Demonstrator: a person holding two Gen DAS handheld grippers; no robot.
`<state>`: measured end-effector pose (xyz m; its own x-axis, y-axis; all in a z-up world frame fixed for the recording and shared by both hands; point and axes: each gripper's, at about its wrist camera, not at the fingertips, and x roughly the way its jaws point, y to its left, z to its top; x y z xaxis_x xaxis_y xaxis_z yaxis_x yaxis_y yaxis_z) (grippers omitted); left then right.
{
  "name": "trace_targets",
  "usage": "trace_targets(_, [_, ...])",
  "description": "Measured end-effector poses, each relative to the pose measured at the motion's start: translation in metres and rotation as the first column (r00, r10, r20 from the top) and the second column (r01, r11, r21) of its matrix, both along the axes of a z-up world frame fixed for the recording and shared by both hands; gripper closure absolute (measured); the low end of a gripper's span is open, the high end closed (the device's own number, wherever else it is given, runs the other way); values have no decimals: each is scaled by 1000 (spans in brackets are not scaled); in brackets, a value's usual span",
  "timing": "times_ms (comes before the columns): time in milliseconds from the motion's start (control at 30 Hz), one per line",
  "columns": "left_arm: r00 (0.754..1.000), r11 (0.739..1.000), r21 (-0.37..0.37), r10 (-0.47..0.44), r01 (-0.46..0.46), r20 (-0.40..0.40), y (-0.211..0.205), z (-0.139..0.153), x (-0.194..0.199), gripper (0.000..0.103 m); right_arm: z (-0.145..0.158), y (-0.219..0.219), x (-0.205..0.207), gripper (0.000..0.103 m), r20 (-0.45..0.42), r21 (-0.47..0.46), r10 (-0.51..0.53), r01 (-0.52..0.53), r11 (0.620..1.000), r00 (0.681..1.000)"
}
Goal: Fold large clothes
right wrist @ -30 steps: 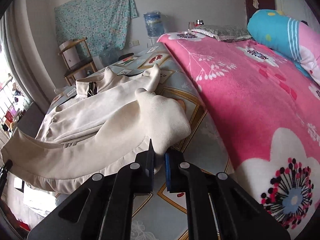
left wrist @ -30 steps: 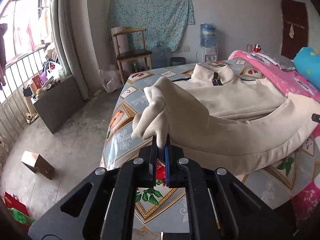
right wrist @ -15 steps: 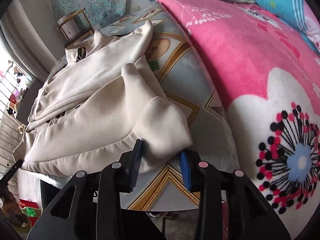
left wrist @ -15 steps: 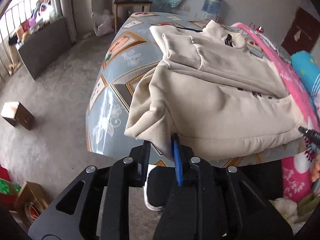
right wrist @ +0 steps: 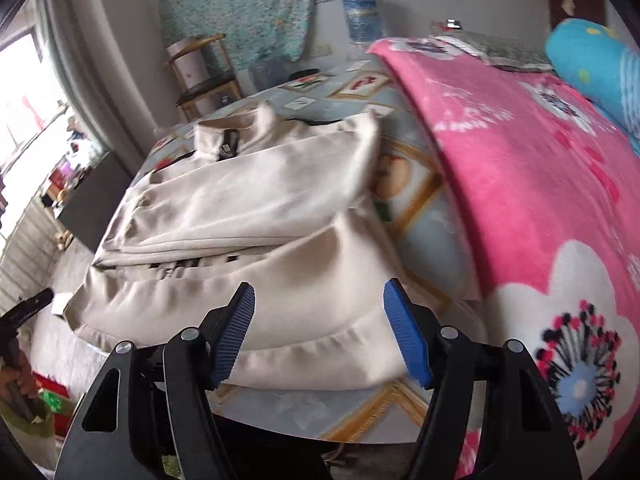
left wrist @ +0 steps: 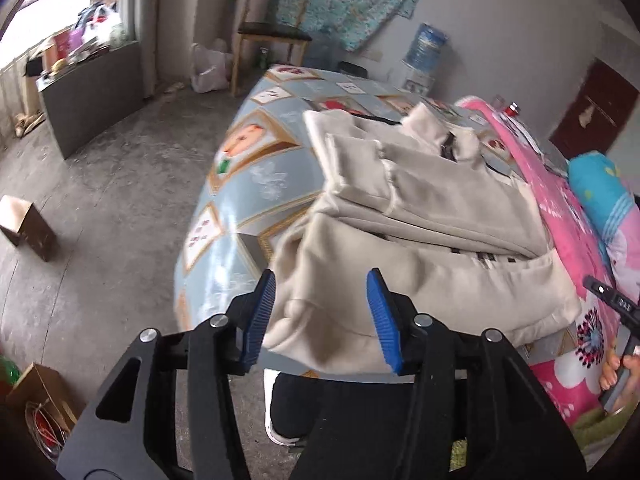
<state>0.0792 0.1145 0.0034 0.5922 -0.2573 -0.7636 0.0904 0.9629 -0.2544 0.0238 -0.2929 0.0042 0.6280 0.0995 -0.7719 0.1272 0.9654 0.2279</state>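
I see the cream jacket [left wrist: 420, 240] lying on the bed's patterned sheet [left wrist: 248, 168], folded so its bottom half is doubled back over the body. Its collar [right wrist: 236, 132] points to the bed's far edge, toward the wall with the blue floral cloth [right wrist: 248, 8]; the fold line sits at the near edge, right in front of me. As it lies now, the bundle's long axis runs side to side along that near edge, while the collar-to-fold line runs away from me. A sleeve [left wrist: 360, 168] is laid across the upper body on the window side. The jacket's right side lies just beside the pink blanket [right wrist: 520, 168], apart from it on the far half and close to touching near the front.

My left gripper [left wrist: 320, 316] has its jaws opening, blue pads apart on either side of the near left corner of the fold, with cloth between them but neither pad pressing on it. My right gripper [right wrist: 320, 332] is likewise opening, its pads straddling the hem at the near right corner without pinching it.
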Motion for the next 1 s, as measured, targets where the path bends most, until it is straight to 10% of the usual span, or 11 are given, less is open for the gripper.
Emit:
trace_targets(367, [981,965,198,-151,173,-119,-86,-50,33,55,-55,54,55,38,-184,-115,83,-106,988,979])
trace_targets(467, [985,958,235,-150,165,-80,-87,-51,29,66,-58,59,53,49,-175,-160,92,-120,980,980])
trace_targets(533, [986,955,247,-152,163,-62,-88,-51,30,77,-58,61,53,82,-173,-153,93,-121,981,980])
trace_targets(633, [985,948,268,-171,170,-21,-90,-48,27,98,-57,67,54,96,-175,-184,100,-132,974,980])
trace_targets(1000, [963,958,258,-183,129,197,-88,13,17,100,-4,69,44,98,-8,-257,53,-54,965,999])
